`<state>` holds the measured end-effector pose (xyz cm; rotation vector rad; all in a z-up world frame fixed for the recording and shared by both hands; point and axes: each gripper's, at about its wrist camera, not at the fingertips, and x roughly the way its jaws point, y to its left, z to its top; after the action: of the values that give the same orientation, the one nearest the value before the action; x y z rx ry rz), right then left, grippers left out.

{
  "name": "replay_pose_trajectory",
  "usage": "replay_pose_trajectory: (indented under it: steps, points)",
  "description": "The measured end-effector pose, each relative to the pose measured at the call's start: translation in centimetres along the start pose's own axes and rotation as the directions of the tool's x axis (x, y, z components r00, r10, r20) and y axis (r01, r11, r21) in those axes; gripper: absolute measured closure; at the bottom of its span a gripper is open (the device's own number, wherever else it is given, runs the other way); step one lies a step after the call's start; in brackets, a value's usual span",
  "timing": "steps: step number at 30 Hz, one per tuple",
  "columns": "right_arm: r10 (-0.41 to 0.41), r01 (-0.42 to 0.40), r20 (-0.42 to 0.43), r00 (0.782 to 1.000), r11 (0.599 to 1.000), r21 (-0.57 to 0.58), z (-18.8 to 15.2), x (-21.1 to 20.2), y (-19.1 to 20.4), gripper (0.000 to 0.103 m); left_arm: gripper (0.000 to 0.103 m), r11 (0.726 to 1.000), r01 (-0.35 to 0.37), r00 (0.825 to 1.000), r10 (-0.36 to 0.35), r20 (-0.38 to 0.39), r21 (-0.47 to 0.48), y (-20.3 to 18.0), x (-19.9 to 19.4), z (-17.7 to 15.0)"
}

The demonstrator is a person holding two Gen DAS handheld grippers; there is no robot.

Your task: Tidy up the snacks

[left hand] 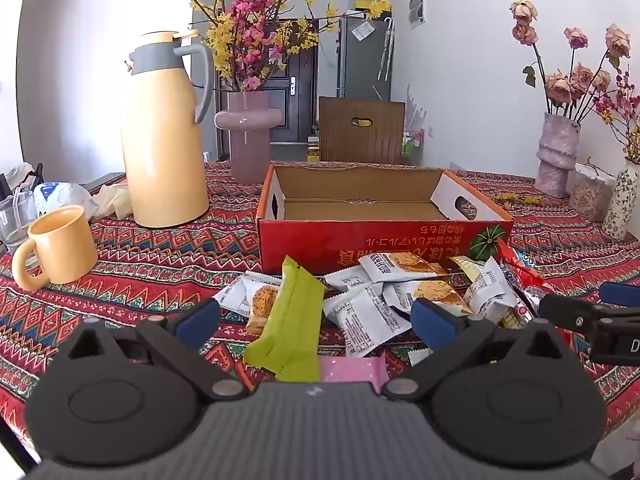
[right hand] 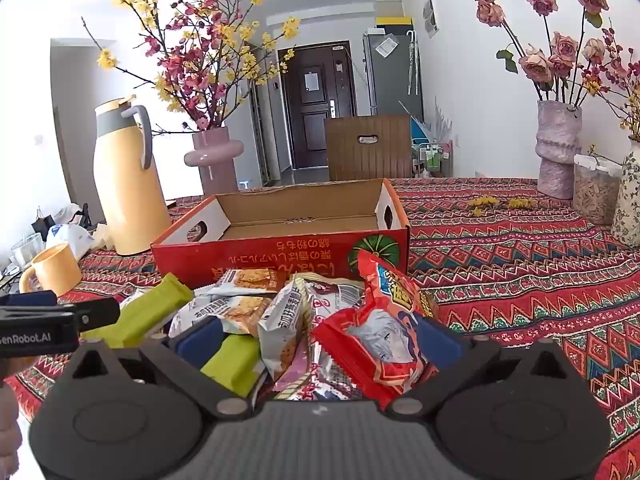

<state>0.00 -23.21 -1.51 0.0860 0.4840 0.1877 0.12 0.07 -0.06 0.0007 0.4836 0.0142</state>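
A pile of snack packets point(left hand: 384, 292) lies on the patterned tablecloth just in front of a red cardboard box point(left hand: 384, 240), whose inside looks bare. My left gripper point(left hand: 316, 320) is open, its blue pads either side of a green packet point(left hand: 288, 320) and white packets, not touching them. My right gripper point(right hand: 320, 340) is open over the same pile point(right hand: 280, 312); a red packet point(right hand: 384, 336) and a second green packet point(right hand: 236, 364) lie between its fingers. The box also shows in the right wrist view point(right hand: 280, 256). The right gripper's side shows at the left wrist view's right edge point(left hand: 592, 316).
A yellow thermos jug point(left hand: 164, 136) and yellow mug point(left hand: 60, 248) stand left of the box. A pink vase with flowers point(left hand: 248, 136) is behind. Vases and a lidded jar point(right hand: 596, 188) stand at the right. A wooden chair back point(left hand: 360, 128) is beyond the table.
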Motion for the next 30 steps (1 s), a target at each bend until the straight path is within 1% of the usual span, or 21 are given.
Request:
replay_pose_trajectory:
  steps: [3,4,6,7,8,9,10,30]
  points:
    - [-0.001,0.001,0.001,1.0,1.0,0.001,0.0,-0.1,0.0,0.0,0.0,1.0,-0.012,1.0,0.012,-0.006,-0.011,-0.1,0.0,-0.1]
    - [-0.001,0.001,0.001,1.0,1.0,0.002,0.0,-0.1,-0.1,0.0,0.0,1.0,0.006,1.0,-0.006,-0.015,-0.001,-0.4,-0.1,-0.2]
    - [-0.002,0.002,0.0,1.0,1.0,0.003,0.0,-0.1,0.0,0.0,0.0,1.0,0.005,1.0,-0.005,-0.016,-0.003,-0.8,-0.2,-0.3]
    - [-0.002,0.002,0.0,1.0,1.0,0.003,0.0,-0.1,0.0,0.0,0.0,1.0,0.014,0.999,-0.015,-0.034,-0.015,-0.4,0.2,0.2]
    - [-0.001,0.001,0.0,1.0,1.0,0.004,0.0,-0.1,0.0,0.0,0.0,1.0,0.013,0.999,-0.013,-0.035,-0.015,-0.5,0.2,0.3]
    - [0.002,-0.002,0.004,1.0,1.0,0.003,-0.1,-0.2,-0.1,0.0,0.0,1.0,0.012,0.999,-0.012,-0.036,-0.015,-0.6,0.3,0.3]
    - [0.002,-0.002,0.004,1.0,1.0,0.003,-0.1,-0.2,-0.1,0.0,0.0,1.0,0.022,0.999,-0.022,-0.024,-0.019,0.1,0.1,0.0]
    - [0.002,-0.002,0.001,1.0,1.0,0.006,-0.1,0.0,0.0,0.0,0.0,0.999,0.023,0.999,-0.024,-0.026,-0.029,0.5,0.2,-0.3]
